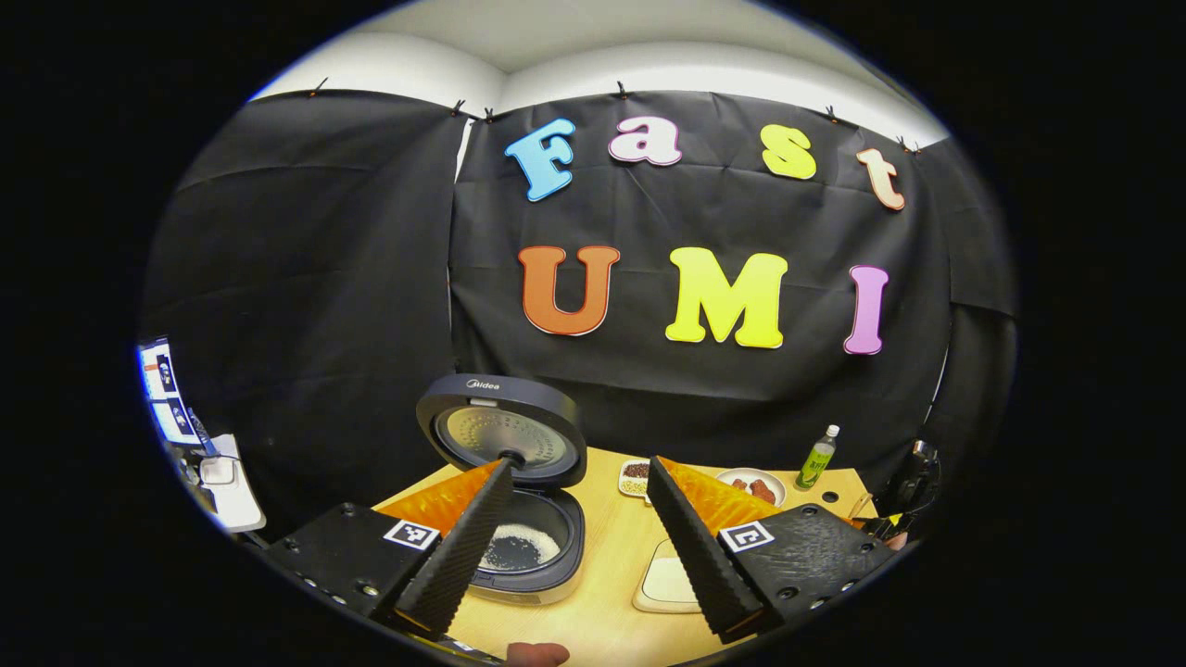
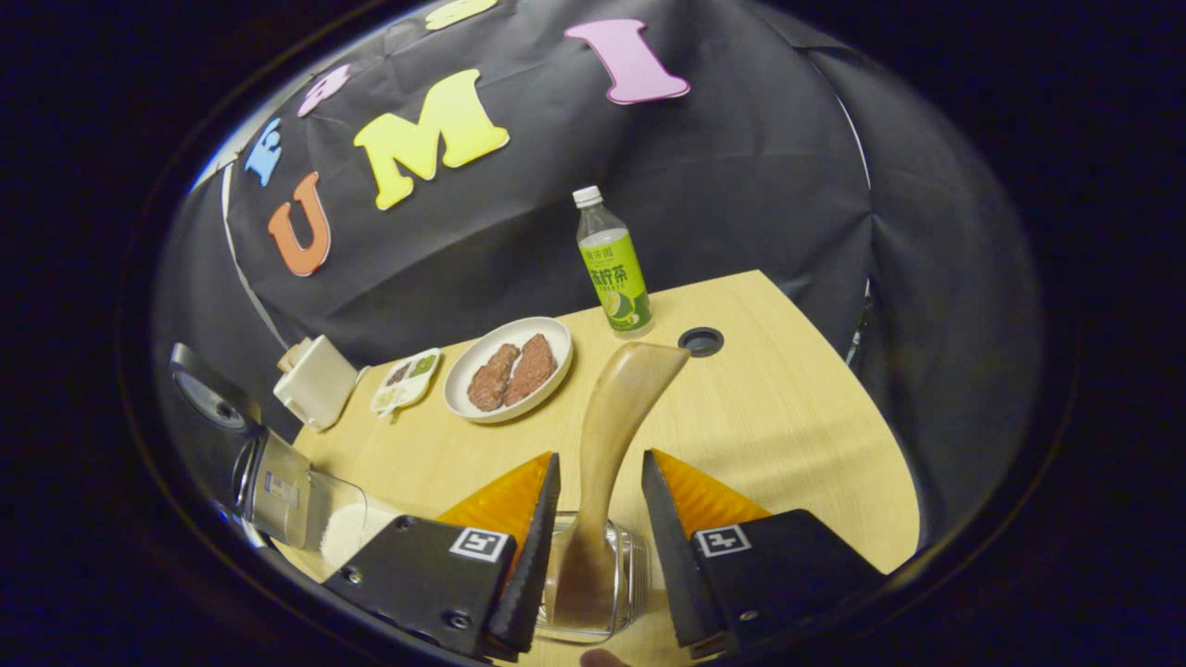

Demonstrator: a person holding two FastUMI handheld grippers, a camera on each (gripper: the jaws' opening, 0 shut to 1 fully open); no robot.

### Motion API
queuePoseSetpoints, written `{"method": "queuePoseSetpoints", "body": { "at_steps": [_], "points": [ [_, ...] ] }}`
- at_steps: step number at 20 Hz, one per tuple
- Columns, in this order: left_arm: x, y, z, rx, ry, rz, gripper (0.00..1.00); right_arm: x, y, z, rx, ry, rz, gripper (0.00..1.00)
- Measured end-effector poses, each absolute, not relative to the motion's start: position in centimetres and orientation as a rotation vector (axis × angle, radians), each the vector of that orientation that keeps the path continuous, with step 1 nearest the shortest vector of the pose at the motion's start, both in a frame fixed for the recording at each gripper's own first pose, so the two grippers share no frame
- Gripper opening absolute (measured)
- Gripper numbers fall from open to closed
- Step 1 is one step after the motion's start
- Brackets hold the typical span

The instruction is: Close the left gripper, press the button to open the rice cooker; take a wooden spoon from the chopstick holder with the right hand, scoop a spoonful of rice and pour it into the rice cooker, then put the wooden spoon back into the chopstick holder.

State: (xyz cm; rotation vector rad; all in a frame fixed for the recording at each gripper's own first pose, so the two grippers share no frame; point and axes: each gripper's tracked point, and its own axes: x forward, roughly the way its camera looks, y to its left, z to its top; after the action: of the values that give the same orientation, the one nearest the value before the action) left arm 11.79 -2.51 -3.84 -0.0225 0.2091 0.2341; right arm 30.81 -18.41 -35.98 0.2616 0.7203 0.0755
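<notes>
- Left gripper view: I see my left hand-held gripper [image 1: 579,486] hovering level above the surface [image 1: 607,547], fingers spread wide with nothing between them.
- The rice cooker [image 1: 519,519] stands just beyond my left finger with its lid up; that finger covers part of the pot, where some white rice [image 1: 521,535] shows.
- Right gripper view: my right hand-held gripper [image 2: 600,491] tilts down, jaws parted either side of the wooden spoon [image 2: 616,417]; I cannot tell if they touch it.
- The spoon rises from a glass jar [image 2: 593,579] directly below the fingers, its base cut off.
</notes>
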Motion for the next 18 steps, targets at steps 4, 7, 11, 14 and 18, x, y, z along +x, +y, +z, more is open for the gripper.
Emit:
{"method": "queuePoseSetpoints", "body": {
  "at_steps": [4,7,11,14,18],
  "points": [
    [11.6,-2.9,-4.6,0.001,0.228,0.232,0.95,30.7,-18.5,-36.0,0.263,0.729,0.078,0.42],
    [11.8,-3.4,-4.9,-0.005,0.234,0.218,0.95,29.8,-17.8,-34.9,0.281,0.725,0.081,0.2],
    [11.8,-3.3,-4.3,-0.027,0.213,0.211,0.95,28.6,-17.5,-32.6,0.284,0.689,0.082,0.11],
    [11.4,-2.4,-4.3,-0.032,0.199,0.213,0.95,28.2,-17.8,-30.5,0.252,0.642,0.039,0.09],
    [10.5,-0.7,-4.6,-0.043,0.194,0.2,0.94,27.6,-17.1,-27.2,0.177,0.575,-0.008,0.09]
  ]
}}
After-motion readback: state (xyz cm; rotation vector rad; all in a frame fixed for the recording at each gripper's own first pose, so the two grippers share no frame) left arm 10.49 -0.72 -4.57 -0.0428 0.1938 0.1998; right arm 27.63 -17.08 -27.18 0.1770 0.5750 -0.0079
